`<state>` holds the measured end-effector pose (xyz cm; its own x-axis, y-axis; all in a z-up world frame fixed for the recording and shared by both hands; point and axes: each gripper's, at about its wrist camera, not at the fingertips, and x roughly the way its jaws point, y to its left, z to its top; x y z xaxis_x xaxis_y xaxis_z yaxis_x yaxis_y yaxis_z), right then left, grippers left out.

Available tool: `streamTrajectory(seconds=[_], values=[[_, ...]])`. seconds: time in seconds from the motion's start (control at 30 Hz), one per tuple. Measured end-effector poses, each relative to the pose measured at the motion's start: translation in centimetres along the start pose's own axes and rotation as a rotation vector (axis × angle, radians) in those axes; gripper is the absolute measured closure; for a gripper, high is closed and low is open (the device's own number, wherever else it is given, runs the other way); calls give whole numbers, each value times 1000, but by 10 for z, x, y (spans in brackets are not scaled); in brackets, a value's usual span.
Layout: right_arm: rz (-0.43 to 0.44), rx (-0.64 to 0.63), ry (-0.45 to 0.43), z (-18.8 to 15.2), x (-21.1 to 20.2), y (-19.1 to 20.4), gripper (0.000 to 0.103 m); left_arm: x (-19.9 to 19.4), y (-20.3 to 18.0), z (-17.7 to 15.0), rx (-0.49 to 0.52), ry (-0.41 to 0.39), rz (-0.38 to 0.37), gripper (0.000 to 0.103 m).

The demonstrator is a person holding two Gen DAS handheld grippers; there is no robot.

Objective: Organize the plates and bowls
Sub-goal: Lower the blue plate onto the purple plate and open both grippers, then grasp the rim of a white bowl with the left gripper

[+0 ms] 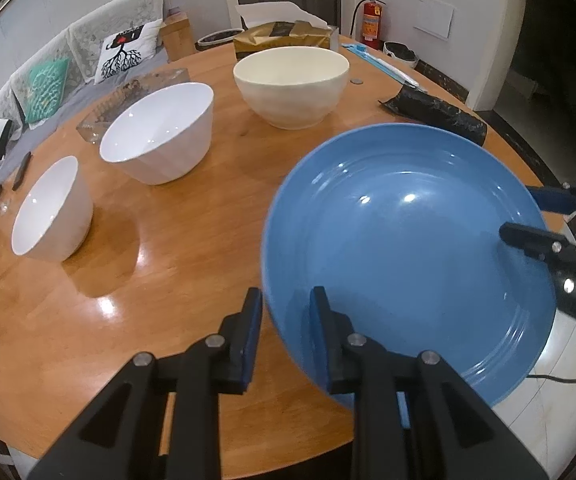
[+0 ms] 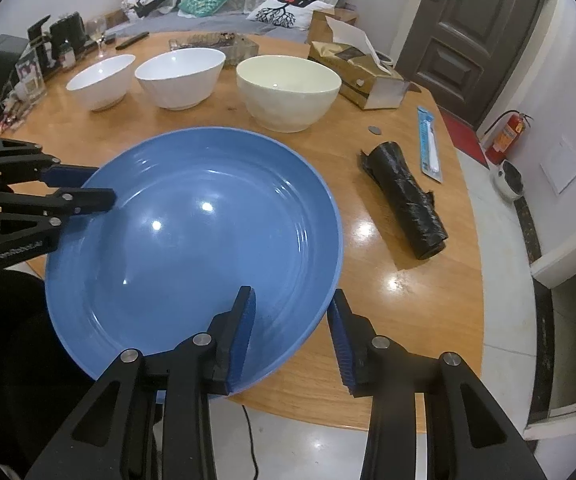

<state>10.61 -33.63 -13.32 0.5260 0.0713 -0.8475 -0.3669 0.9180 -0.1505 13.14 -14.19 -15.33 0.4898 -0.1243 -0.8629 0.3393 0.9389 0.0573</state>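
From the left wrist view, the left gripper (image 1: 284, 312) straddles the near-left rim of the blue plate (image 1: 400, 248), one finger outside and under the edge, the other over the inside; there's a visible gap around the rim, so it's not pinching yet, more like half open. The right gripper (image 1: 528, 216) comes in from the far right with the opposite rim between its fingers. The plate sits tilted, partly hanging past the table (image 1: 176, 264) edge, with three bowls lined up beyond it: small (image 1: 52, 210), white (image 1: 160, 132), cream (image 1: 292, 86). From the right wrist view, the right gripper (image 2: 292, 312) has the rim between fairly wide fingers, no squeeze showing. The left one is across at the plate's left edge. Looks like both are equally close, on opposite sides, so a two-handed lift is probably the plan.
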Motion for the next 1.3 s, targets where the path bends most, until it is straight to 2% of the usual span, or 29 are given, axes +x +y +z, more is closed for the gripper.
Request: streamTrajectory(seconds=[0.1,0.17,0.23,0.3,0.4,0.47,0.57,0.63,0.73,0.8,0.87,1.0,1.17,1.3], values=[[-12,6,-17,4,-6,-4,70,-9,11,3,-26,-20,-26,79],[-1,15,-44,11,-14,-6,69,-20,24,8,-47,-50,-36,71],[5,9,-71,22,-20,-4,67,-36,43,18,-68,-90,-25,70],[42,3,-110,38,-27,1,62,-46,58,27,-81,-115,-19,69],[137,-1,-156,65,-30,9,61,-60,89,47,-96,-148,10,63],[197,-20,-186,85,-28,20,60,-64,105,59,-102,-153,23,61],[269,-36,-210,113,-18,35,51,-59,130,79,-112,-146,36,56],[303,-53,-216,130,-6,46,49,-49,145,93,-123,-132,60,56],[302,-105,-206,154,19,67,44,-26,160,112,-126,-94,38,56],[310,-123,-187,165,34,76,38,-10,165,120,-127,-70,45,56],[306,-139,-161,174,51,84,37,9,170,128,-128,-43,45,56],[290,-140,-140,186,77,91,24,44,178,141,-138,4,44,56],[291,-159,-121,200,101,102,23,69,182,147,-127,34,36,68],[264,-159,-118,204,112,106,18,80,182,149,-121,39,37,76]])
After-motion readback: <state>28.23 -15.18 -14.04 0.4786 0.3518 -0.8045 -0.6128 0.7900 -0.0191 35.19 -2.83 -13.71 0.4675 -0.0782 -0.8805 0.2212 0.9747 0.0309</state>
